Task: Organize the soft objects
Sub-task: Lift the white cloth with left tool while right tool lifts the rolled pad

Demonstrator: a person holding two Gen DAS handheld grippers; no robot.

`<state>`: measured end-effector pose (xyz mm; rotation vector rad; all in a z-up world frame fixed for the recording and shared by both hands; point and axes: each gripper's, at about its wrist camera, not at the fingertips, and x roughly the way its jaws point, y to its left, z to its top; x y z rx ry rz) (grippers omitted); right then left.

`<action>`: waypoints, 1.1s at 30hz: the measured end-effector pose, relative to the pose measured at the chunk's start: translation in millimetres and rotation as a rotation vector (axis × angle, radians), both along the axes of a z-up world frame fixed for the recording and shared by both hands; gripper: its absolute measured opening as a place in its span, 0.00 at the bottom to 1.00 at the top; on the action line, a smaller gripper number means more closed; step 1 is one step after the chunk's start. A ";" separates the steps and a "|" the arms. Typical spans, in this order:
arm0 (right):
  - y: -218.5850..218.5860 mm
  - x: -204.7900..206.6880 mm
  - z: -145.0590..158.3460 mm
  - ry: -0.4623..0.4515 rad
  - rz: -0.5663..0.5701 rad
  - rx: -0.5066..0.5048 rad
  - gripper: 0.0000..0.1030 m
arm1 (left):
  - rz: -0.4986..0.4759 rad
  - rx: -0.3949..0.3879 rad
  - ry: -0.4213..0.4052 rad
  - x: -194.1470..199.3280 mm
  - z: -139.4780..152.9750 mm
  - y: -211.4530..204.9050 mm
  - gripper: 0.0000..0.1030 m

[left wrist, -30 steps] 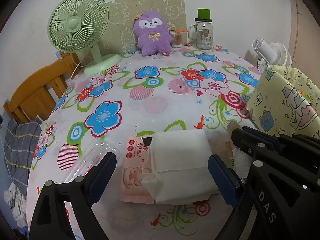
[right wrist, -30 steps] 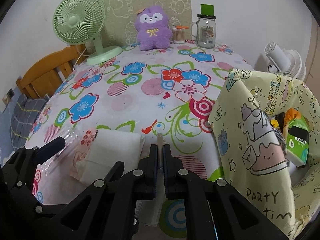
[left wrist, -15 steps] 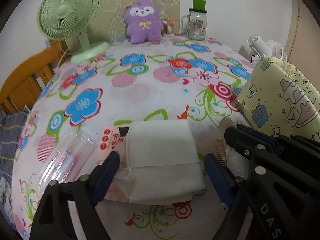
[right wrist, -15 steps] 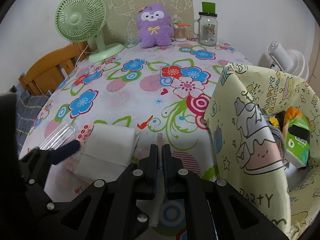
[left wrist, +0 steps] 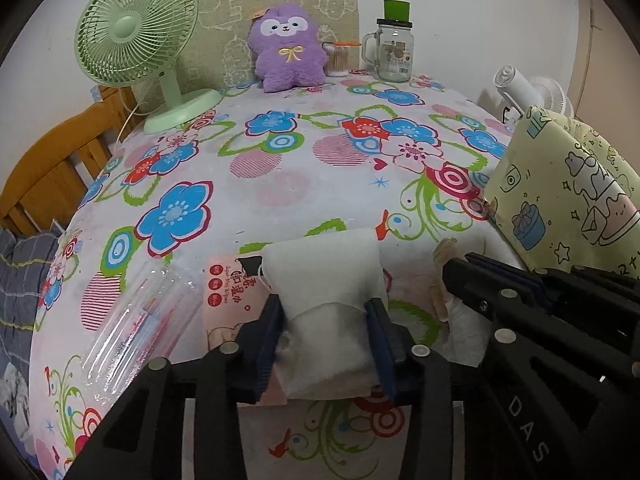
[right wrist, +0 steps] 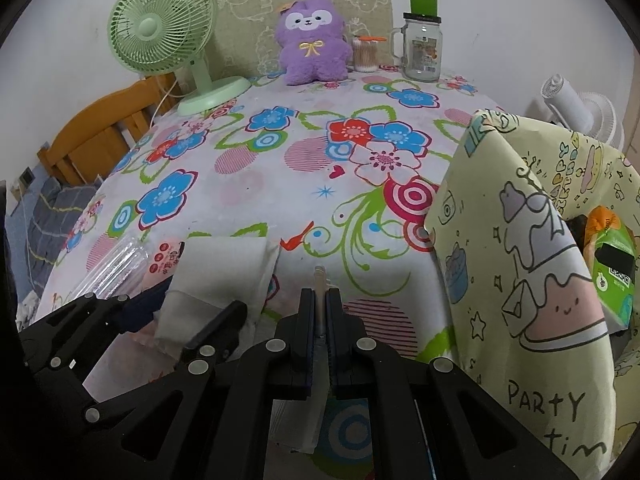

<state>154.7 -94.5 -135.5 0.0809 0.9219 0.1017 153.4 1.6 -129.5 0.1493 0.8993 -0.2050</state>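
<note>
— So where does the left gripper (left wrist: pixel 326 334) stand?

— Its jaws have just been closing, and the blue pads now press both sides of the white cloth pouch (left wrist: pixel 324 280), pinching the near end so the fabric bulges between them.

— And where is that pouch?

— It lies at the near edge of the table (left wrist: pixel 280 184), on top of a pink pack of wipes (left wrist: pixel 226 288). A clear plastic sleeve (left wrist: pixel 136 324) lies just left of the pack.

— What about the right gripper (right wrist: pixel 320 312)?

— Its jaws are drawn almost together on a thin pale strip (right wrist: pixel 319 276) that sticks out past the tips. What the strip belongs to cannot be told. Under the gripper sits some white folded paper (right wrist: pixel 298 428).

— Anything to its right?

— A yellow cartoon-print bag (right wrist: pixel 520 264) stands open at the table's right edge, with a green packet (right wrist: pixel 612 276) inside.

— And at the back of the table?

— A purple plush toy (left wrist: pixel 286 50) sits upright against the wall, a green desk fan (left wrist: pixel 138 46) well to its left, a glass jar mug (left wrist: pixel 394 50) to its right, and a small tub of cotton swabs (left wrist: pixel 336 60) between the toy and the mug.
</note>
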 end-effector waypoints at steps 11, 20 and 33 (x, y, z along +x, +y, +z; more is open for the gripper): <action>17.9 -1.4 3.6 -0.012 0.030 -0.016 0.08 | 0.043 -0.005 -0.007 -4.9 3.3 17.8 0.36; 26.5 -7.9 12.8 -0.039 0.040 -0.031 0.08 | 0.052 -0.035 -0.027 -15.1 12.7 24.9 0.36; 25.1 -27.8 38.0 -0.106 0.034 -0.041 0.08 | 0.058 -0.051 -0.087 -33.6 37.5 23.2 0.36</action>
